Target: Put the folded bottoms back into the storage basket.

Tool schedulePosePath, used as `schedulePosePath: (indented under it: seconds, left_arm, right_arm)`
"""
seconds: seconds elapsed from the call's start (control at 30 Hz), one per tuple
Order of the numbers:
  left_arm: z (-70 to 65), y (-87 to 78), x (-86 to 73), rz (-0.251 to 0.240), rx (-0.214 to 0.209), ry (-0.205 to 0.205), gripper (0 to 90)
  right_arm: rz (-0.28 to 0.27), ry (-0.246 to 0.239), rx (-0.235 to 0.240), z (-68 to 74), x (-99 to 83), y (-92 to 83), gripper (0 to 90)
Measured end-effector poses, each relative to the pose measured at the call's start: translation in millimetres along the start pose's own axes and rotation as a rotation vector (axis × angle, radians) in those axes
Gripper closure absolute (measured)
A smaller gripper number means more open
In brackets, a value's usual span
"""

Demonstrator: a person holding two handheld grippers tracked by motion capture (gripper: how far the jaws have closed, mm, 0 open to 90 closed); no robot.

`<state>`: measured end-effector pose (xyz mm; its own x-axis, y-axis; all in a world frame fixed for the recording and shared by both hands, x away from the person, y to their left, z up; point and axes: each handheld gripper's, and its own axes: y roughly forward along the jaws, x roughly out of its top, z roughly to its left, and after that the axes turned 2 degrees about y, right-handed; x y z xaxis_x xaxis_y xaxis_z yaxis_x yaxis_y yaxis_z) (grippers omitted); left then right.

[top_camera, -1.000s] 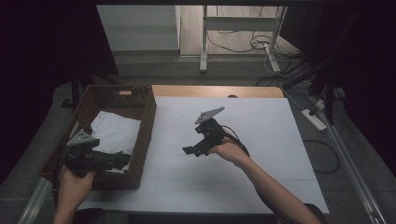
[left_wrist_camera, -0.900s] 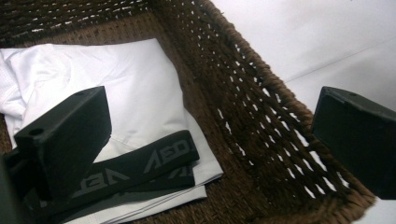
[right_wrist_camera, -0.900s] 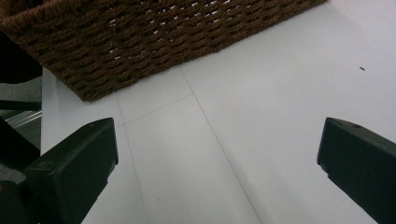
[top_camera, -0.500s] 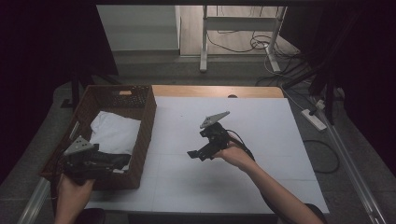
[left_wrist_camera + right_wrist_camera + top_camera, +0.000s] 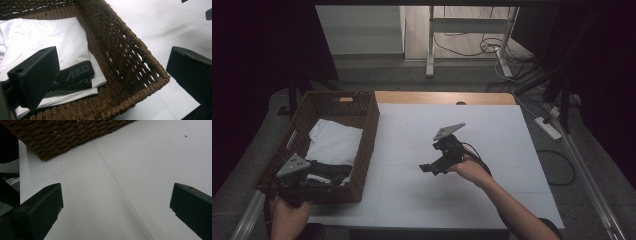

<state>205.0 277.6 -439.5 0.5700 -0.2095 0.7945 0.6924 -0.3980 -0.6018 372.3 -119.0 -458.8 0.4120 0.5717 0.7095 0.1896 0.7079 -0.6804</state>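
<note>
A brown wicker basket (image 5: 370,120) stands on the left of the white table (image 5: 492,130). Inside lies a folded white cloth (image 5: 334,142) with a dark lettered band (image 5: 75,73) at its near end. My left gripper (image 5: 343,173) hovers over the basket's near corner, open. In the left gripper view its jaws stand wide apart, one over the cloth (image 5: 50,40) and one outside the basket rim (image 5: 140,50). My right gripper (image 5: 428,168) is open above the bare table middle, aimed at the basket's near corner (image 5: 62,137). Nothing sits between its jaws.
A wooden strip (image 5: 442,97) runs along the table's far edge. Beyond it are a white stand (image 5: 430,45) and loose cables (image 5: 484,47) on the floor. A power strip (image 5: 548,127) lies off the table's right side.
My left gripper has drifted slightly down and towards the person, over the basket's near corner. My right gripper has shifted a little right and nearer. Both stay open.
</note>
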Motion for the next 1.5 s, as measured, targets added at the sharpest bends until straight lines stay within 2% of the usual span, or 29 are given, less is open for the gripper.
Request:
schedulePosePath:
  seconds: [0.5,0.9,1.5]
  left_arm:
    - [-5.9,-0.1,-3.2,-0.004,-0.015,0.008,0.0]
    - [-6.3,2.8,-3.5,0.003,-0.031,0.014,0.0]
    - [-8.8,4.8,-3.6,0.015,-0.047,0.023,0.0]
  right_arm:
    - [-0.018,0.028,-0.029,-1.1,-12.1,-16.5,0.0]
    - [-0.013,0.011,-0.088,1.7,-22.1,-31.4,0.0]
    - [-0.061,0.064,-0.129,2.2,-42.9,-66.6,0.0]
